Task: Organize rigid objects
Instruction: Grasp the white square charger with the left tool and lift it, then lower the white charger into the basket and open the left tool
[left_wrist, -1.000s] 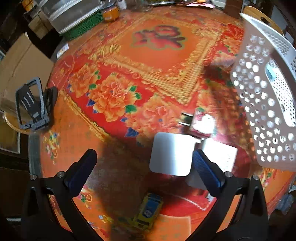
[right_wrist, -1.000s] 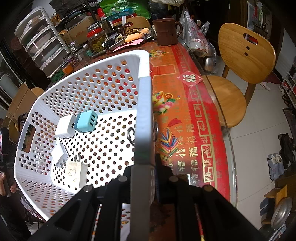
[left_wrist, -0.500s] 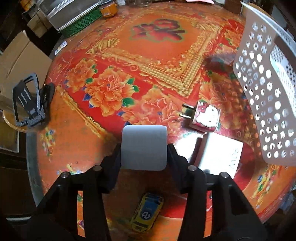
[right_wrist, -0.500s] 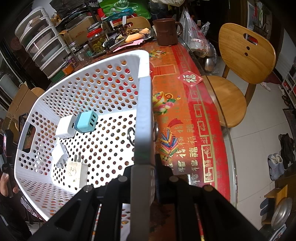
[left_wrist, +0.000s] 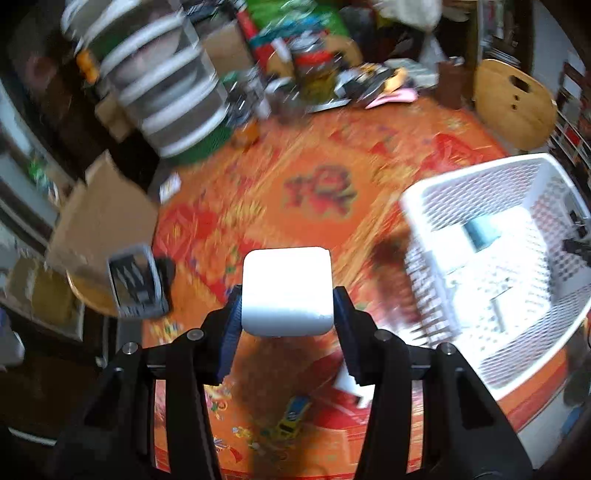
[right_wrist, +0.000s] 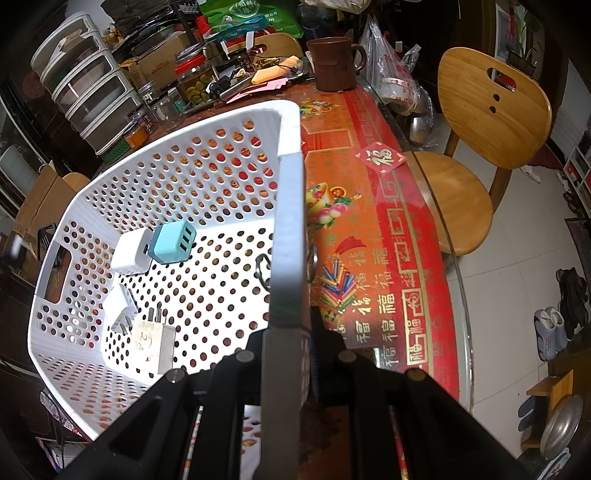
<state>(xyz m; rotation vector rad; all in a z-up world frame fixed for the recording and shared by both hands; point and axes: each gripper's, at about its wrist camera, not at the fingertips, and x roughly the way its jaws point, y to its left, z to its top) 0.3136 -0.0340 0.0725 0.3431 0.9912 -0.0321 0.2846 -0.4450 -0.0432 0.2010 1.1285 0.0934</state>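
Left gripper (left_wrist: 287, 306) is up off the table, fingers pointing forward and slightly down, jaws clenched on a white cube charger (left_wrist: 287, 291) that sits square between the blue pads (left_wrist: 232, 325). The whole left view is smeared with motion blur. Below the gripper, on the red and orange tablecloth (left_wrist: 295, 221), lies a small yellow toy car (left_wrist: 291, 417), and just right of it a white adapter (left_wrist: 351, 384) partly hidden by the right finger. Off to the left, near the table edge, a dark phone stand (left_wrist: 135, 280). To the right, the white perforated basket (left_wrist: 436, 195) with pale shapes inside, too blurred to name from here.

Over to the right gripper (right_wrist: 291, 332): held level with its jaws clamped on the basket's rim (right_wrist: 288, 229), one finger inside the wall, one outside. Inside the basket, nearest first: a flat white plug (right_wrist: 151, 341), a small white charger (right_wrist: 119, 306) prongs toward the camera, then a white cube (right_wrist: 131, 253) touching a teal USB charger (right_wrist: 173, 242). Beyond the basket, a brown mug (right_wrist: 334, 62) and a wooden chair (right_wrist: 480, 122) beside the table.
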